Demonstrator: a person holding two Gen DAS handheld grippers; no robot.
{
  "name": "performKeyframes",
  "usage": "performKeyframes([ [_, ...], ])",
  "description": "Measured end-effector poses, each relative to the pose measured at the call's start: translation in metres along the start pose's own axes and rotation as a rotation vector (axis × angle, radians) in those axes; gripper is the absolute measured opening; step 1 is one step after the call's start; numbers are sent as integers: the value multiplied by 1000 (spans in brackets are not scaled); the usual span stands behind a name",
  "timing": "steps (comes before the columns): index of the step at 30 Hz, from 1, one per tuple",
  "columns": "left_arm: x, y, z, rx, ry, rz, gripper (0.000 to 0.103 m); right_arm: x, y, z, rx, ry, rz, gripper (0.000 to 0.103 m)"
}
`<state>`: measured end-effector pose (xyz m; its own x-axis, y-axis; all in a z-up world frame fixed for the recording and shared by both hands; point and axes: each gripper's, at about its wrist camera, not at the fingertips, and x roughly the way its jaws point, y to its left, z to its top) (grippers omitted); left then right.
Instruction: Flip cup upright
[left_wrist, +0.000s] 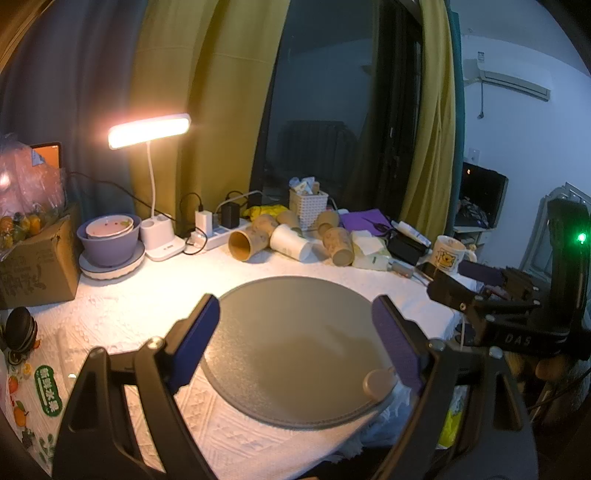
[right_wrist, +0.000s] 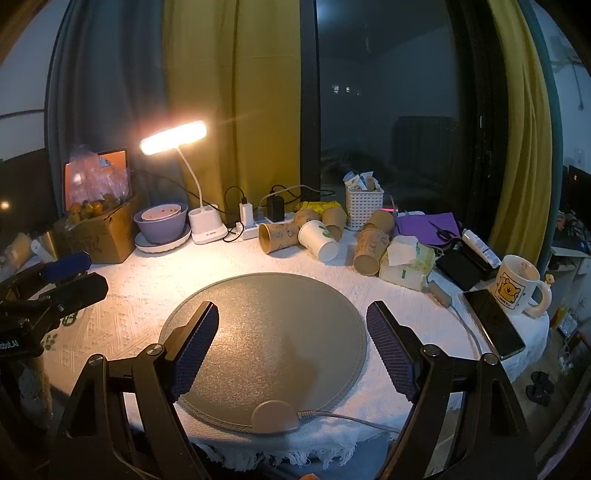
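Several paper cups lie on their sides at the back of the table: a brown cup (left_wrist: 246, 242) (right_wrist: 277, 236) with its mouth toward me, a white cup (left_wrist: 291, 243) (right_wrist: 318, 240) beside it, and another brown cup (left_wrist: 339, 245) (right_wrist: 370, 251) to the right. My left gripper (left_wrist: 295, 332) is open and empty over the round grey mat (left_wrist: 291, 350). My right gripper (right_wrist: 291, 339) is open and empty over the same mat (right_wrist: 266, 332). Each gripper also shows in the other's view, the right one (left_wrist: 480, 288) and the left one (right_wrist: 70, 273).
A lit desk lamp (right_wrist: 173, 140), stacked purple bowls (right_wrist: 162, 225), a power strip (right_wrist: 251, 229), a white basket (right_wrist: 364, 206), a tissue pack (right_wrist: 406, 262), a phone (right_wrist: 493, 321) and a bear mug (right_wrist: 517, 284) crowd the back and right. A cardboard box (right_wrist: 99, 236) stands at left.
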<state>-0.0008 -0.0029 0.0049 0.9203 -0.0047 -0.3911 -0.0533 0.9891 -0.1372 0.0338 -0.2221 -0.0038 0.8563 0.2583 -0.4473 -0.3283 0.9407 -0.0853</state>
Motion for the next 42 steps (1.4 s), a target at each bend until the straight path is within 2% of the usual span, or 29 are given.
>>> performKeyframes([
  [42,6,-5,-8,8,18,-1,85,0,-1,0,-1,-1,2,85],
])
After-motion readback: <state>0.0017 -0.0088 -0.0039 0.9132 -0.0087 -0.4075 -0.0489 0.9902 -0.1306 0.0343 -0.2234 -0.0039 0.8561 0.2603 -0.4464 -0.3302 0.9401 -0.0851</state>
